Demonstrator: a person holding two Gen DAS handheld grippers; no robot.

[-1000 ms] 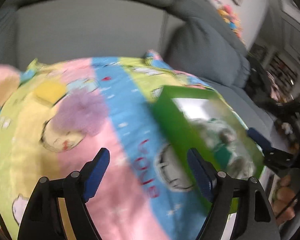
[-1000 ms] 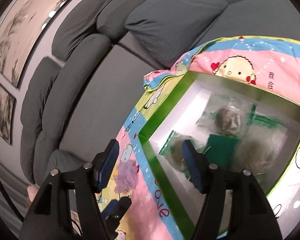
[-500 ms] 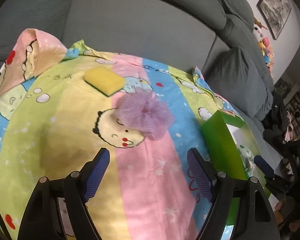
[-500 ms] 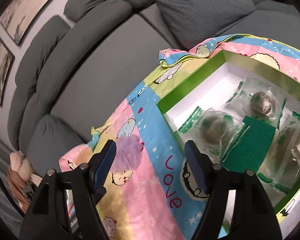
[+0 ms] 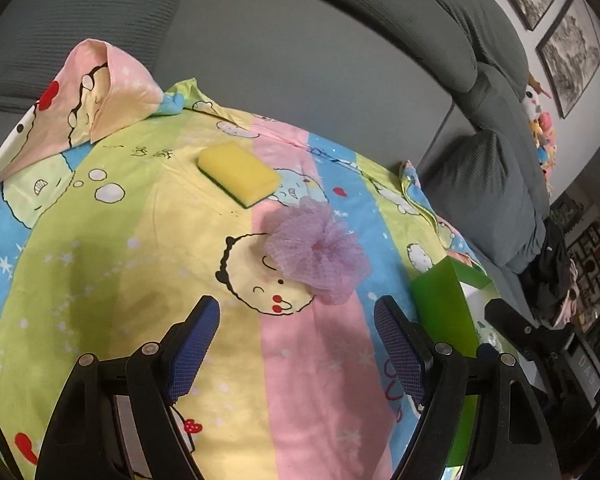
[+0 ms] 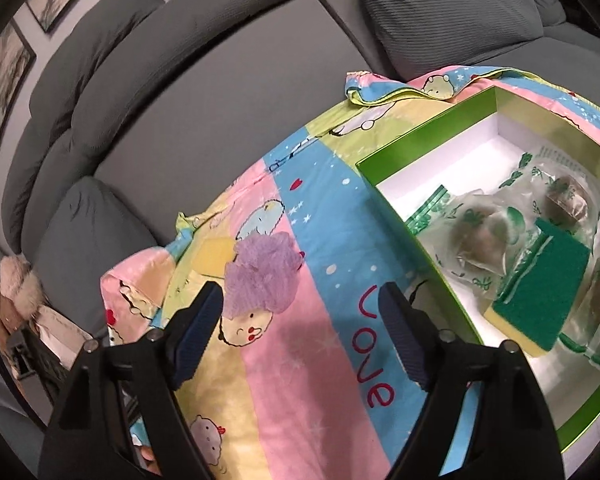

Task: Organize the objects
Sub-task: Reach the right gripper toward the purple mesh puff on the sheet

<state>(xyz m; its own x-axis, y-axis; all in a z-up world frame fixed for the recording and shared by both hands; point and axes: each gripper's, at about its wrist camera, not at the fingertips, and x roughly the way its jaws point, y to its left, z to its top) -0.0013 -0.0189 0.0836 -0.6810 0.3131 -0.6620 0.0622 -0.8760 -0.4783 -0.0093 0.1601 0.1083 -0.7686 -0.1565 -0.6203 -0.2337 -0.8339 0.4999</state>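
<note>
A purple mesh puff (image 5: 318,250) and a yellow sponge (image 5: 238,172) lie on a colourful cartoon sheet (image 5: 120,240). My left gripper (image 5: 296,344) is open and empty, just short of the puff. A green box (image 6: 400,200) with a white inside holds a green-topped sponge (image 6: 540,304) and clear packets (image 6: 476,236); its corner shows in the left wrist view (image 5: 440,304). My right gripper (image 6: 300,332) is open and empty, over the sheet between the puff (image 6: 264,276) and the box. The yellow sponge (image 6: 212,256) lies partly behind the puff.
The sheet lies on a grey sofa (image 5: 300,60) with cushions (image 5: 492,192). A folded-up sheet corner (image 5: 100,88) rises at the far left. The right gripper's body (image 5: 540,340) is beyond the box. Framed pictures (image 5: 572,60) hang on the wall.
The left gripper has swung left off the green box and now faces the puff and yellow sponge. The right gripper has pulled back from over the box toward the sheet.
</note>
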